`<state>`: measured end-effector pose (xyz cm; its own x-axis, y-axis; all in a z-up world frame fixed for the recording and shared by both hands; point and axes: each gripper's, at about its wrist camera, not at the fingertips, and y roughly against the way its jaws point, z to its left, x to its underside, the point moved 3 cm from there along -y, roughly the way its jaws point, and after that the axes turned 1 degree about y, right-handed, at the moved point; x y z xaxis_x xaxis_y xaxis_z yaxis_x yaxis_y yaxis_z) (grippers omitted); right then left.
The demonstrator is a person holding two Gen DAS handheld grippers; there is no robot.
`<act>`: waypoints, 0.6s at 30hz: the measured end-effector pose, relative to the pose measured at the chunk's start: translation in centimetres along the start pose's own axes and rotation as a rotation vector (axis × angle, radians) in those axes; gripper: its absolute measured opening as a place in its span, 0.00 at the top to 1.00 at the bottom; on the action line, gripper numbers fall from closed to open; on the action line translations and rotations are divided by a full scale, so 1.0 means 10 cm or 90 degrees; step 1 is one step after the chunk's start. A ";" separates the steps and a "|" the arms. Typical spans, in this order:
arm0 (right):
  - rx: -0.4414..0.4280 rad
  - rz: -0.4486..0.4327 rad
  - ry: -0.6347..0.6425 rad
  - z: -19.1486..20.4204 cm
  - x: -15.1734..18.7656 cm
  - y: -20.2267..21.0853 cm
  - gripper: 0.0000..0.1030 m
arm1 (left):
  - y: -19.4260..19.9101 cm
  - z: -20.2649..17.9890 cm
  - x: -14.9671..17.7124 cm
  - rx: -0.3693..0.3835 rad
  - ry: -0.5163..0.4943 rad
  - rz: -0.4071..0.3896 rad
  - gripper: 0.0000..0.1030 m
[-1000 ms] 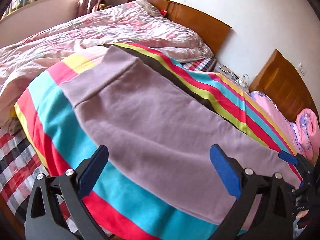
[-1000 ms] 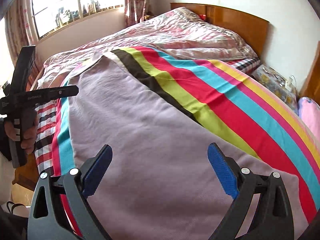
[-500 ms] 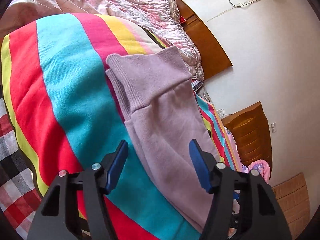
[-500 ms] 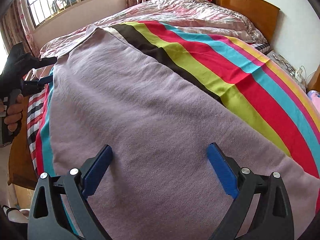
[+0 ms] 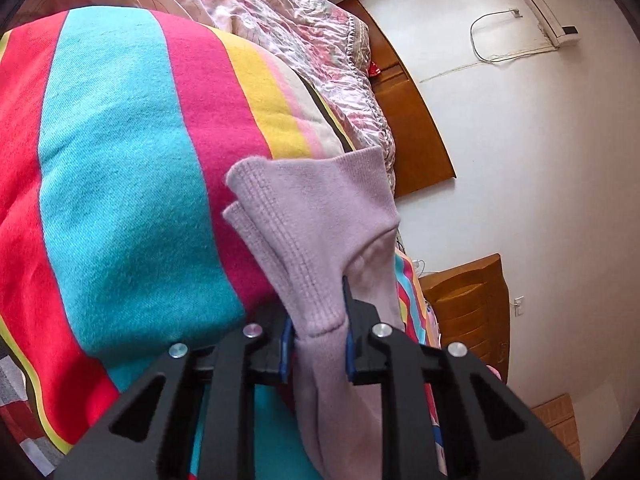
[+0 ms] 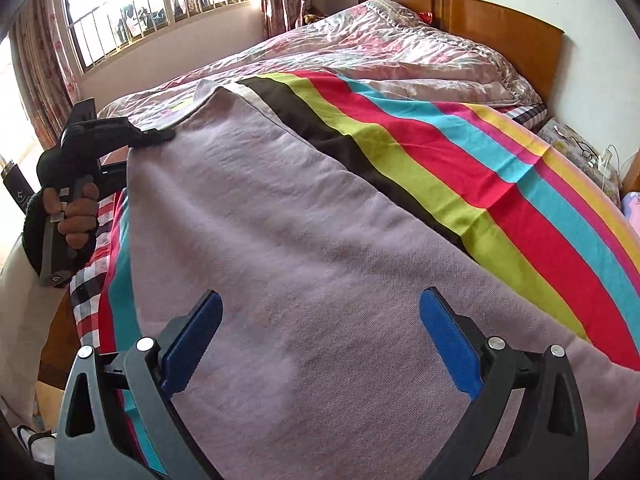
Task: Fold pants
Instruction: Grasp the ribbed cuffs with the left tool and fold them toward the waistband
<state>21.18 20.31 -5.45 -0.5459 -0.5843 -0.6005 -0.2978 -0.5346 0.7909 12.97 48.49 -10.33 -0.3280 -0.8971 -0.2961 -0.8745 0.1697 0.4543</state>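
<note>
A: Left wrist view: the left tool (image 5: 318, 344) is closing on the ribbed cuff of the pants (image 5: 320, 216), lilac knit bunched between its blue pads, which press the fabric from both sides.

B: Where do the pants lie?

A: On the striped blanket (image 5: 120, 160) that covers the bed; the cuff lifts off the blanket's pink stripe, short of the headboard (image 5: 416, 120).

B: And the right wrist view?

A: The pants (image 6: 304, 240) spread flat along the blanket (image 6: 500, 200), on its window side. The right tool (image 6: 320, 344) hangs over the near end of the pants with its jaws wide and nothing gripped.

B: Is the left tool seen from there?

A: Yes, the left tool (image 6: 168, 134) pinches the far corner of the pants, with the left hand (image 6: 76, 216) around its handle beside the blanket's edge.
</note>
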 end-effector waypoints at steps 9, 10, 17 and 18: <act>0.030 -0.003 -0.004 -0.11 0.17 0.09 0.06 | 0.26 -1.22 0.23 -0.086 -0.209 -0.100 0.85; 0.025 -0.036 -0.028 -0.22 0.17 0.26 0.06 | 0.28 -1.55 0.36 -0.094 -0.275 -0.109 0.85; 0.181 -0.244 -0.223 -1.44 0.52 1.80 0.05 | -0.11 -3.20 2.41 -0.026 -0.752 -0.029 0.82; 0.208 -0.265 -0.259 -1.62 0.66 2.03 0.05 | -0.19 -3.22 2.83 -0.004 -0.817 0.017 0.81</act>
<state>24.25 -4.26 4.71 -0.5667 -0.0583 -0.8219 -0.7344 -0.4165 0.5359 16.88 9.61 7.47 -0.4560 0.1414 -0.8787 -0.8617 0.1768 0.4756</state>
